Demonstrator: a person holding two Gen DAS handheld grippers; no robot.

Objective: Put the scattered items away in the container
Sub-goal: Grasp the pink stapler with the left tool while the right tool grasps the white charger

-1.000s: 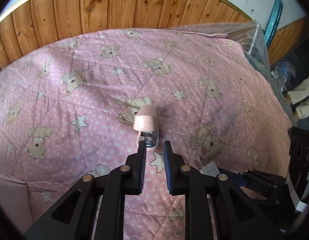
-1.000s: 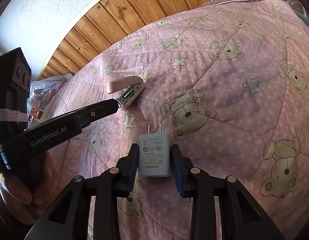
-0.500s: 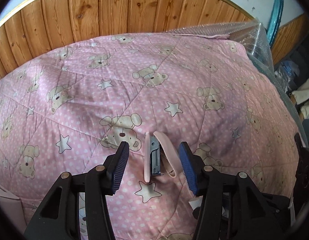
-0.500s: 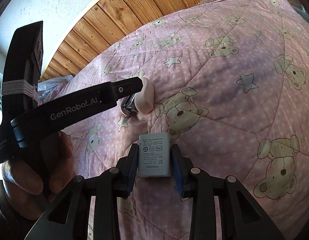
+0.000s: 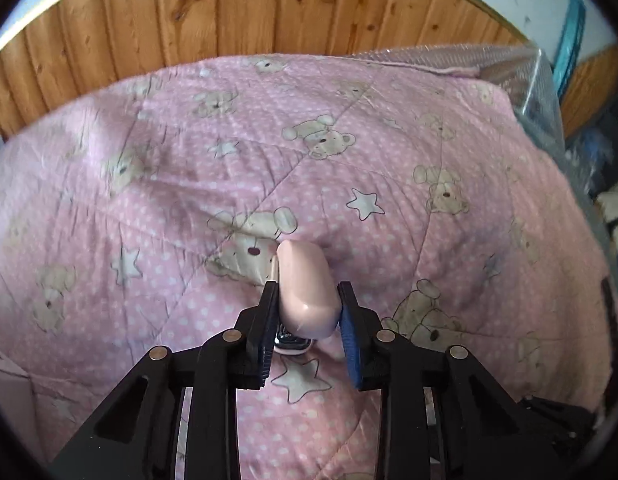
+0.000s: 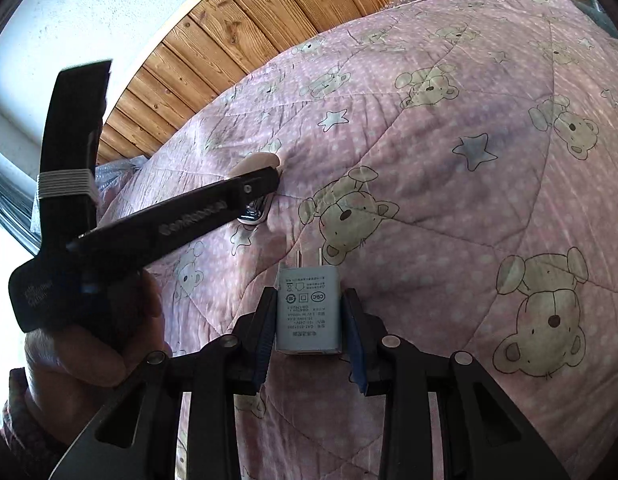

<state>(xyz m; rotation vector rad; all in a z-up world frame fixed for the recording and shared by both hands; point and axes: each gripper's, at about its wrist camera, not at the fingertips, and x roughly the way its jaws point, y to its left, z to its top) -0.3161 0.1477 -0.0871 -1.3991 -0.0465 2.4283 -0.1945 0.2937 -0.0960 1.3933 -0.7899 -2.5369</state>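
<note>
A: What is held at this moment?

B: A pink stapler [image 5: 305, 294] is clasped across its body by the jaws of the left gripper [image 5: 307, 312], its metal underside just above or touching the bed [image 5: 389, 140] near the middle of the quilt; which of the two cannot be told. A white charger [image 6: 309, 308] is clenched flat between the jaws of the right gripper [image 6: 309, 320], prongs pointing away, toward the bed's near edge.

A: How are these things expected to handle?

B: Both are judged light and rigid. The stapler's rounded plastic top is likely slippery, and its hinged arm could swing open if taken only by the top, so a grip across both halves at mid-length is advised. The charger's flat sides are well suited to a pinch; the prongs should be kept clear of the pads.

A: And the surface and room?

B: The quilt is soft and padded, printed with bears and stars, so anything pressed down would sink a little. A wooden panelled wall [image 5: 229, 20] is seen along the far edge, with white plaster above it. Bubble wrap [image 5: 521, 76] lies at the far right corner. No container can be identified with certainty in either view.
</note>
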